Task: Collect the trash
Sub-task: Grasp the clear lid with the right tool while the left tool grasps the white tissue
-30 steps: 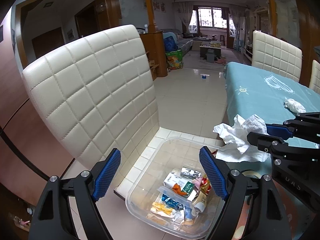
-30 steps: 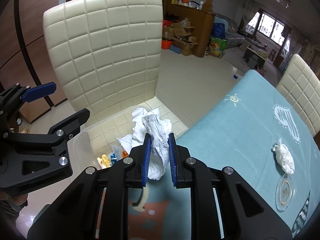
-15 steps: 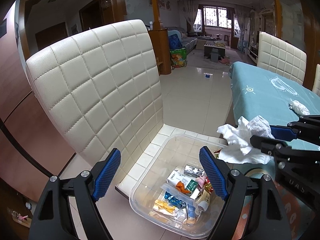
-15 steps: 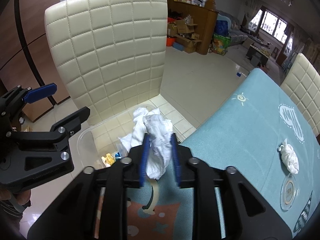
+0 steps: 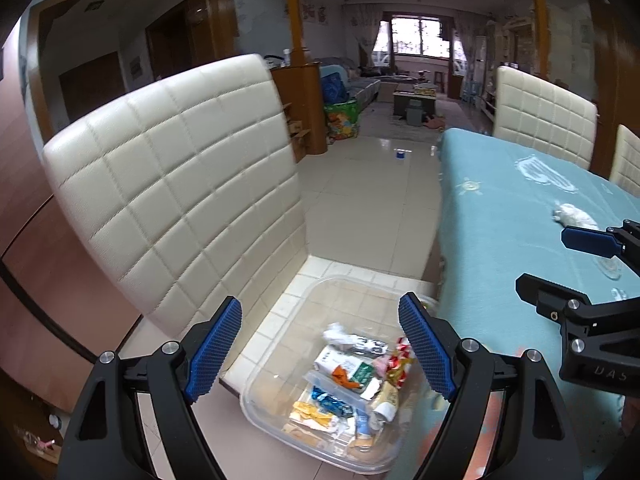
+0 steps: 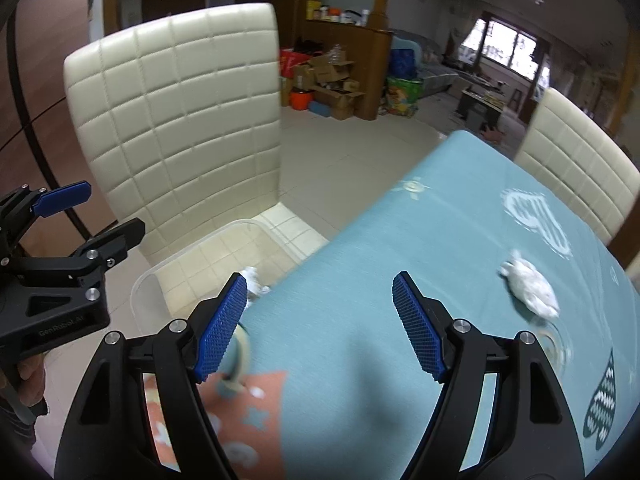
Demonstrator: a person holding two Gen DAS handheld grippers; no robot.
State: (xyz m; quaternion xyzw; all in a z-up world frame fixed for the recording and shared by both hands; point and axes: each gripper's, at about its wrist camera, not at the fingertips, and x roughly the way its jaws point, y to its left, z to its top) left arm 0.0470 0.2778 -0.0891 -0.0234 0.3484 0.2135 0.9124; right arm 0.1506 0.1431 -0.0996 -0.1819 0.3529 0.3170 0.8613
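Right claw (image 6: pixel 318 326): spread wide, holding nothing — poised over the worktop (image 6: pixel 360 280) edge.
Left claw (image 5: pixel 320 346): also wide open, empty, above the clear bin (image 5: pixel 280 376) on the chair seat.
Next trash: crumpled tissue (image 6: pixel 528 286) on the teal cloth, beside a glass coaster.
Handling: probably light, soft, compressible — pinch across its bulky middle.
Bin: wrappers and one white wad (image 5: pixel 335 334) inside.
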